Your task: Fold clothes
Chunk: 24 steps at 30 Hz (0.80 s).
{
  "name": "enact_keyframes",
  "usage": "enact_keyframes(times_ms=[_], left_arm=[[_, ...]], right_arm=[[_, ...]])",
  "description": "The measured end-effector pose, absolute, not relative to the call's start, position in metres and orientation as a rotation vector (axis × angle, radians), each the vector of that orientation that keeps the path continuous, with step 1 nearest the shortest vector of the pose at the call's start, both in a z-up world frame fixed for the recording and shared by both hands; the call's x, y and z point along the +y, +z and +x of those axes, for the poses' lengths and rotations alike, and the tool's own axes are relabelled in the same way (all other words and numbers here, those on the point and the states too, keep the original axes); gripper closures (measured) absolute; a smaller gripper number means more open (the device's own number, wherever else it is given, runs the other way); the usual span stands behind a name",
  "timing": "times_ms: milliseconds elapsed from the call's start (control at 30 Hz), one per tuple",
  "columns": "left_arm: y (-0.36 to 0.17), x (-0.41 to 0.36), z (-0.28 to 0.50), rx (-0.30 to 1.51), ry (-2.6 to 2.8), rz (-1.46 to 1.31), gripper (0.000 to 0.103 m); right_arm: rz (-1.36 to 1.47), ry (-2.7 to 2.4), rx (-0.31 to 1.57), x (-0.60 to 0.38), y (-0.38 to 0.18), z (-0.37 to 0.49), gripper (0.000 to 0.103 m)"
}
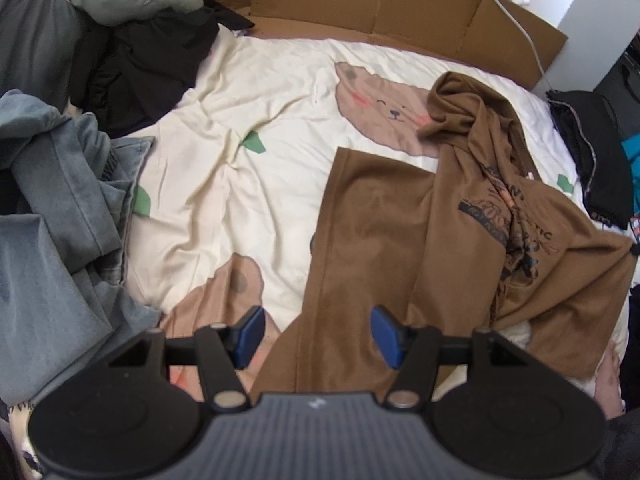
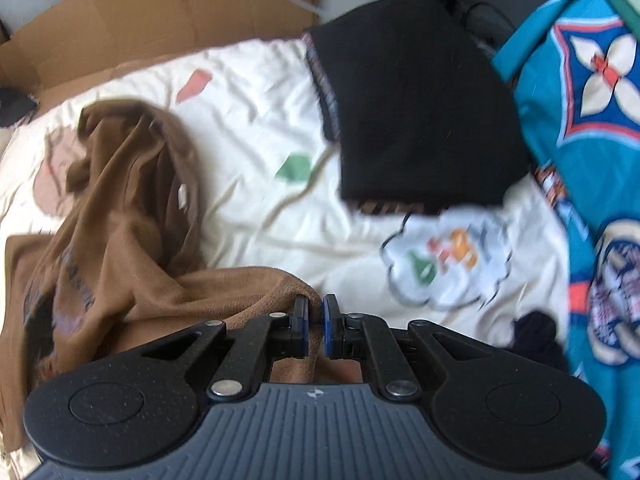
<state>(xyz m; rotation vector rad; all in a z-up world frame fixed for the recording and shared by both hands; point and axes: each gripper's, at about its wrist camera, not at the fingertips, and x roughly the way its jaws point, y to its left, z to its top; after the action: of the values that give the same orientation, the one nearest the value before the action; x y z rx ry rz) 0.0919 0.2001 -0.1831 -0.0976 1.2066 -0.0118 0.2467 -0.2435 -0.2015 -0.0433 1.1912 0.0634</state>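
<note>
In the left wrist view, the left gripper hangs over the near part of the brown T-shirt, its blue pads wide apart and holding nothing. The T-shirt lies crumpled on a cream quilt with bear prints. Blue jeans and a black garment are piled at the left, and cardboard stands behind.

In the right wrist view, the right gripper has its fingers nearly together, clamped on an edge of the brown T-shirt. A folded black garment lies further on the quilt, and a teal patterned cloth is at the right.
</note>
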Motion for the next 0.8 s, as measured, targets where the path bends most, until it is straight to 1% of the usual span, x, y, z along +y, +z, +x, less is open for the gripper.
enact_keyframes(times_ms=[433,533,633,700,800], left_arm=[[-0.174,0.202,0.086,1.176,0.03,-0.143,0.04],[-0.167,0.198,0.087,1.159,0.052,-0.151,0.04],[-0.154,0.189,0.086,1.121,0.061,-0.14,0.04],[-0.147,0.184,0.083,1.101,0.061,-0.158,0.038],[-0.138,0.18,0.08,1.094,0.062,-0.176,0.038]], right_arm=[[-0.268,0.112,1.163,-0.262,-0.155,0.306,0.098],[-0.326,0.219,1.216,-0.246,-0.144,0.332,0.098],[-0.463,0.312,1.257,-0.226,-0.14,0.35,0.098],[-0.481,0.361,1.252,-0.217,-0.133,0.356,0.098],[-0.503,0.421,1.243,-0.209,-0.125,0.359,0.098]])
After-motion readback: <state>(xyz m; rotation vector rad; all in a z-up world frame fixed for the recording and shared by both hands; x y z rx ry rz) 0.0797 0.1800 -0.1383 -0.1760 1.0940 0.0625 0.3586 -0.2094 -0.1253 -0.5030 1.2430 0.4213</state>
